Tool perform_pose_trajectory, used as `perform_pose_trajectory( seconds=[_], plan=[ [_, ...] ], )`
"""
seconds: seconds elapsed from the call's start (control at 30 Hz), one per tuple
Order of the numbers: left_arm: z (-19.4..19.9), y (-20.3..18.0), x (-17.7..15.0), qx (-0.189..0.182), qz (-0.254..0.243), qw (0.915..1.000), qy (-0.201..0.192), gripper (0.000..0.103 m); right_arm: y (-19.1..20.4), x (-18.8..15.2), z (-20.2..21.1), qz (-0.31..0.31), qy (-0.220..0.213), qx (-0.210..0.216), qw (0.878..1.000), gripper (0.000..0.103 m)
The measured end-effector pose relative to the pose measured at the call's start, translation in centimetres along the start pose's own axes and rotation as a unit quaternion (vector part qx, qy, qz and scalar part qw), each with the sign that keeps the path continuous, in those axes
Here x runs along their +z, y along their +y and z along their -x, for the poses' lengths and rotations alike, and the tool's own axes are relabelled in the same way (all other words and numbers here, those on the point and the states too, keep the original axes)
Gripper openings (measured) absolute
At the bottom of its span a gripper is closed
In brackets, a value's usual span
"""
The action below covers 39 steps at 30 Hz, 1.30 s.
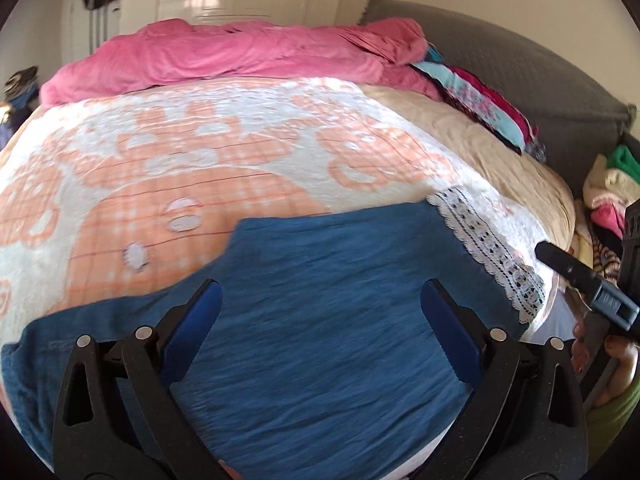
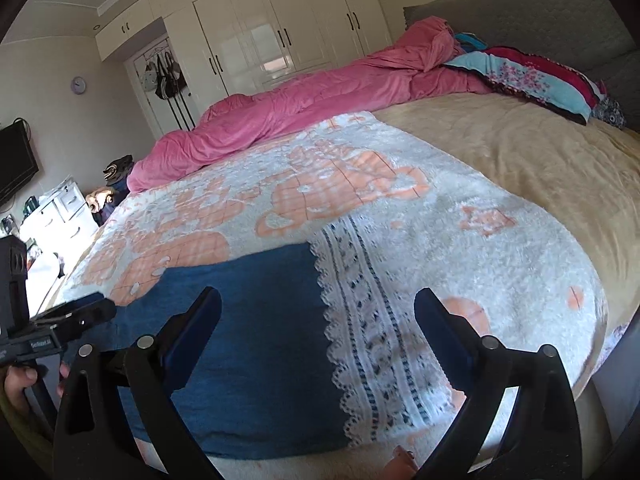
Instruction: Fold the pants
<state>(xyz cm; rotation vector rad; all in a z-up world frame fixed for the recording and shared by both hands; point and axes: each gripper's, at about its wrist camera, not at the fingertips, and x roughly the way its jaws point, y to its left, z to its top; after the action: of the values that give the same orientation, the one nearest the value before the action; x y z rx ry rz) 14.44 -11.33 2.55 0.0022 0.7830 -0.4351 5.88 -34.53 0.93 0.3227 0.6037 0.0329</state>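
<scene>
The bed point(image 2: 540, 168) is the work surface and the landmark for all positions below. A peach-and-white patterned blanket point(image 2: 360, 184) covers its near half, giving a flat, broad area for folding. A pink duvet point(image 2: 280, 108) is bunched along the far side of the bed, probably pushed there to keep the folding area free.

The pants point(image 1: 320, 300), of blue fabric with a white lace trim point(image 1: 488, 248) at the hem end, lie flat on the blanket at the near edge of the bed. They appear spread out, with a straight far edge that may be a fold line; how many folds are complete cannot be told.

The left gripper point(image 1: 320, 320) hangs over the blue cloth with its fingers wide apart and nothing between the pads. The right gripper point(image 2: 316, 320) hangs over the boundary between blue cloth and lace, fingers likewise wide apart and empty. Both appear positioned clear of the fabric, consistent with a release or a pause before the next grasp.

View differences: the left wrist view shows the pants' extent toward the left, a pile of clothes point(image 1: 608, 184) beside the bed, and the right gripper entering at the right edge. The right wrist view shows the full lace band, the wardrobe point(image 2: 288, 32), and a hand point(image 2: 16, 388) on the left gripper's handle.
</scene>
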Motion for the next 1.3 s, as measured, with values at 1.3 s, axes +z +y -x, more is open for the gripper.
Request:
perform_pose_trajectory(
  seconds=[1.3],
  plan=[
    [-15.7, -9.2, 9.3, -0.051, -0.098, 0.9854, 0.129, 0.093, -4.6, -4.5, -0.4, -0.119, 0.047, -0.019, 0.992, 0.097]
  ],
)
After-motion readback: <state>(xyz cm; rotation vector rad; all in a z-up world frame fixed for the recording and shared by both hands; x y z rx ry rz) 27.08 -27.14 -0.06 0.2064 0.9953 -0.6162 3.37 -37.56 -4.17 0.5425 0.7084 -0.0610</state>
